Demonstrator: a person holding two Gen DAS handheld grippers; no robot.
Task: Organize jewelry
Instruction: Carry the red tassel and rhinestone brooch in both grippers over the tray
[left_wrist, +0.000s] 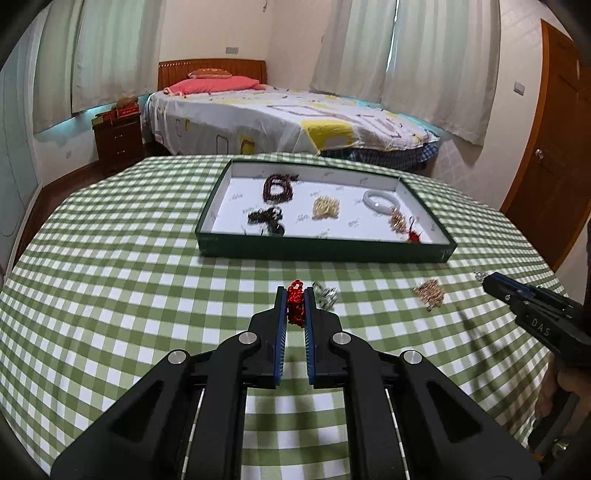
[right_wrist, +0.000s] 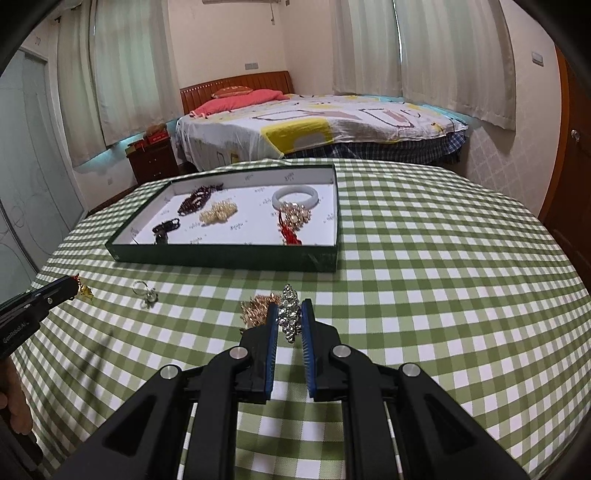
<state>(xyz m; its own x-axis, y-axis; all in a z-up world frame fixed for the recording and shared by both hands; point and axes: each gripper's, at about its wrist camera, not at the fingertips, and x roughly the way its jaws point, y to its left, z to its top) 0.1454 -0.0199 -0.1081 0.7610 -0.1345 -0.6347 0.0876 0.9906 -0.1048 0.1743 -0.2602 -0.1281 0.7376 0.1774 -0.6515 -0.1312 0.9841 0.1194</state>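
Note:
My left gripper (left_wrist: 295, 291) is shut on a red beaded piece (left_wrist: 296, 301) and holds it above the checked tablecloth. A silver piece (left_wrist: 325, 295) lies just right of it. My right gripper (right_wrist: 290, 306) is shut on a silver crystal piece (right_wrist: 289, 317); a gold chain pile (right_wrist: 255, 308) lies on the cloth to its left. The dark green tray (left_wrist: 321, 251) with a white lining stands further back and holds a dark bead strand (left_wrist: 277, 188), a gold pile (left_wrist: 325, 207), a white bangle (left_wrist: 381, 199) and other pieces. The tray also shows in the right wrist view (right_wrist: 229, 256).
The gold chain pile (left_wrist: 429, 292) lies right of centre on the cloth. A silver ring (right_wrist: 144, 290) lies at the left in the right wrist view. Each gripper shows in the other's view: right (left_wrist: 487, 282), left (right_wrist: 72, 286). A bed (left_wrist: 288, 118) stands behind the table.

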